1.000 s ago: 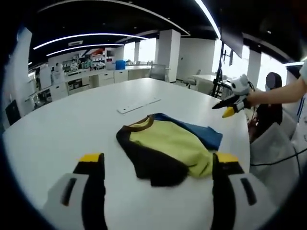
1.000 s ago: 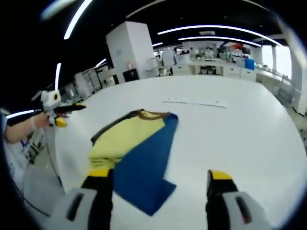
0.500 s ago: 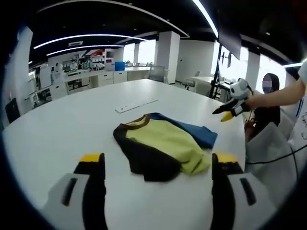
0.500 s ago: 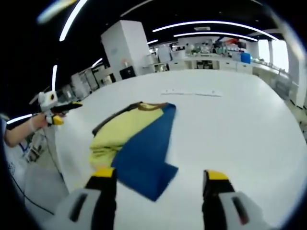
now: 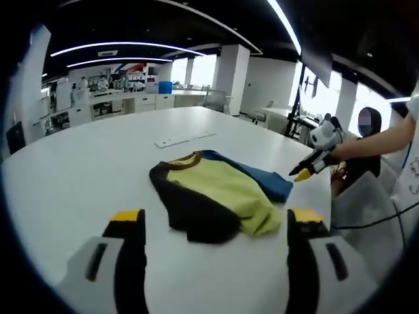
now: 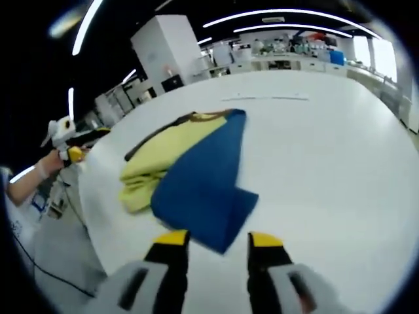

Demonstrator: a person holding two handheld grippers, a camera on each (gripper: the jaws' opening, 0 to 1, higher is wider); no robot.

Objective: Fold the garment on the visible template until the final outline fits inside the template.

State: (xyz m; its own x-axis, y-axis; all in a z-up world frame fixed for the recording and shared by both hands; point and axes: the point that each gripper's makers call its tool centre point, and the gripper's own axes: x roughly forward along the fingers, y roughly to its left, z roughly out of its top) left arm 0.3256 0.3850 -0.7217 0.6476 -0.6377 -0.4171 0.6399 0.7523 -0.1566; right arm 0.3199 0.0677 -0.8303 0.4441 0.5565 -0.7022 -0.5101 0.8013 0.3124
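Note:
The garment [image 5: 213, 195] lies half-folded on the white table [image 5: 72, 163]: a yellow body, a dark brown sleeve and collar, and a blue part at its far side. My left gripper [image 5: 215, 221] stands open at the near edge, just short of the brown sleeve. In the right gripper view the blue part [image 6: 203, 186] lies over the yellow garment [image 6: 157, 157], its corner pointing between the jaws. My right gripper [image 6: 219, 241] is open with the jaws fairly close together, right at that corner. The left gripper view shows the right gripper [image 5: 306, 171] beside the blue edge.
A thin white strip [image 5: 185, 139] lies flat on the table beyond the garment, also seen as the white strip [image 6: 265, 98]. A person's hand holds the left gripper [image 6: 65, 140] past the table edge. A seated person [image 5: 370, 124], desks and pillars stand behind.
My right gripper has come down to the blue corner and its jaws have narrowed. The left gripper has barely moved and the garment lies as before.

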